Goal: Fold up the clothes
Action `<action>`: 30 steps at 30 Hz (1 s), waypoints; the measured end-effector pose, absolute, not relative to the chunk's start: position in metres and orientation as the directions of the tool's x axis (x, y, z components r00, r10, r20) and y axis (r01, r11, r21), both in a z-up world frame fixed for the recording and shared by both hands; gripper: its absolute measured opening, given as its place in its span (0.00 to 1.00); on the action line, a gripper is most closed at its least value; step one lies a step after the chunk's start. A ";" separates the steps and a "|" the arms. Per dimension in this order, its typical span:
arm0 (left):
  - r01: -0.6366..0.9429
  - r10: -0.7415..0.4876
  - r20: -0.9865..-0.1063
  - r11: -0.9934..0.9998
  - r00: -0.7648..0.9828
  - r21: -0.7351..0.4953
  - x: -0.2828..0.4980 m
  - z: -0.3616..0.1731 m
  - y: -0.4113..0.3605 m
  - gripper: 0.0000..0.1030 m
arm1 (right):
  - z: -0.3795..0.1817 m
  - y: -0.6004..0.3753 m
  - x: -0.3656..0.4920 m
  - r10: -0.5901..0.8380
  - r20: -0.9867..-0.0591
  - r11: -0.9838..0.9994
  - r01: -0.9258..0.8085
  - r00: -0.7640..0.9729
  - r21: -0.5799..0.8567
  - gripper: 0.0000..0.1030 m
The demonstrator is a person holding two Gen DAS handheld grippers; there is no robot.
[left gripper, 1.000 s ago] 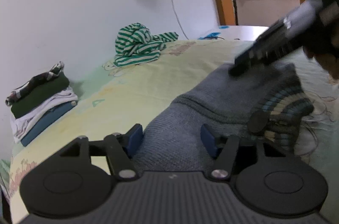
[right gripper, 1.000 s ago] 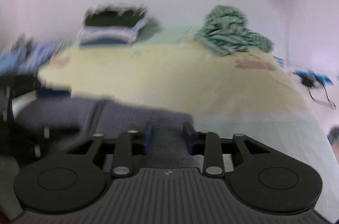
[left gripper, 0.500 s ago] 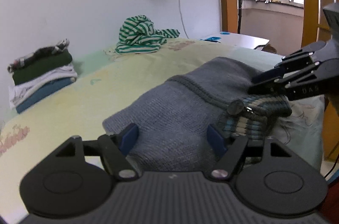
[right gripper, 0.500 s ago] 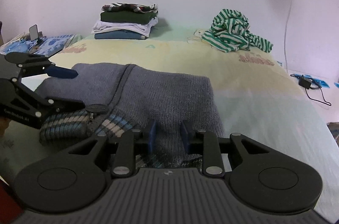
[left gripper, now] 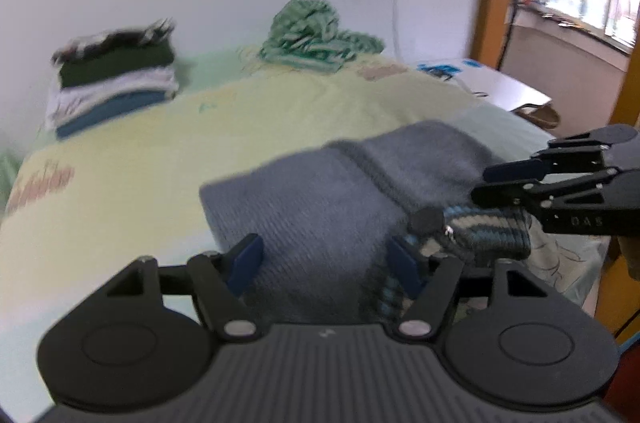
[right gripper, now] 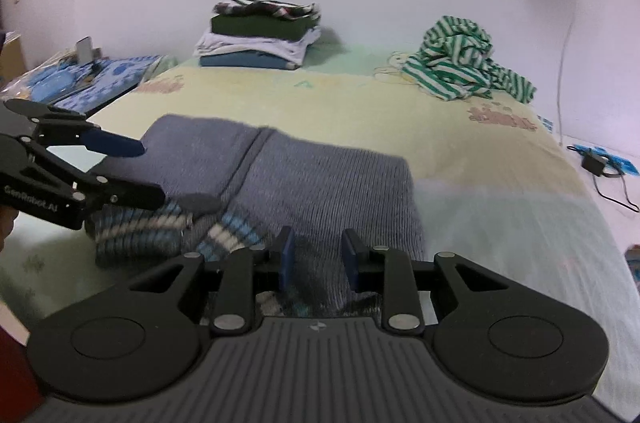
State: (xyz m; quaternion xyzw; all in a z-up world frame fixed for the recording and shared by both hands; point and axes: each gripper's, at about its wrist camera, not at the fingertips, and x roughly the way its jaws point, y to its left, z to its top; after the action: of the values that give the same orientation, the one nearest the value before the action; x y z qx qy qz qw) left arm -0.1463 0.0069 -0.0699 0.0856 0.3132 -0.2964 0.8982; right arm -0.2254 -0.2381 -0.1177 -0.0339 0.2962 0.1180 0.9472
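A black charger [right gripper: 593,161] with its cord lies on the white surface [right gripper: 624,207] past the bed's right edge. At the bed's far left corner, a blue patterned cloth [right gripper: 112,75] carries a small upright phone-like object [right gripper: 85,50].

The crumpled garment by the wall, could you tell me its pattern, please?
Green and white stripes; the right wrist view shows it sharpest.

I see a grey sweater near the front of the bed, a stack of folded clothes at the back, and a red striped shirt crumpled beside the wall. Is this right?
Not quite: the crumpled striped shirt is green and white, not red, as the right wrist view shows. The grey sweater near the front of the bed and the stack of folded clothes at the back are right.
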 end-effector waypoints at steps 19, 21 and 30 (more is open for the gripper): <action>0.197 -0.075 -0.701 0.976 0.709 0.094 -0.132 -0.074 -0.056 0.99 | -0.120 -0.264 -0.215 0.395 -0.562 0.904 -0.415 0.726 0.099 0.29; 0.173 -0.058 -0.704 0.981 0.708 0.093 -0.131 -0.075 -0.057 0.99 | -0.121 -0.265 -0.214 0.404 -0.559 0.900 -0.423 0.724 0.104 0.29; 0.151 -0.044 -0.708 0.984 0.705 0.090 -0.129 -0.077 -0.057 0.99 | -0.121 -0.265 -0.216 0.410 -0.548 0.897 -0.432 0.729 0.097 0.29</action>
State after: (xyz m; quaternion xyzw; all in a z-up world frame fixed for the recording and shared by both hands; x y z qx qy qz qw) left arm -0.1289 -0.0565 -0.0768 0.0706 0.3807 -0.0529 0.9205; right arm -0.2160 -0.2655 -0.1212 -0.0185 0.2903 0.2264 0.9296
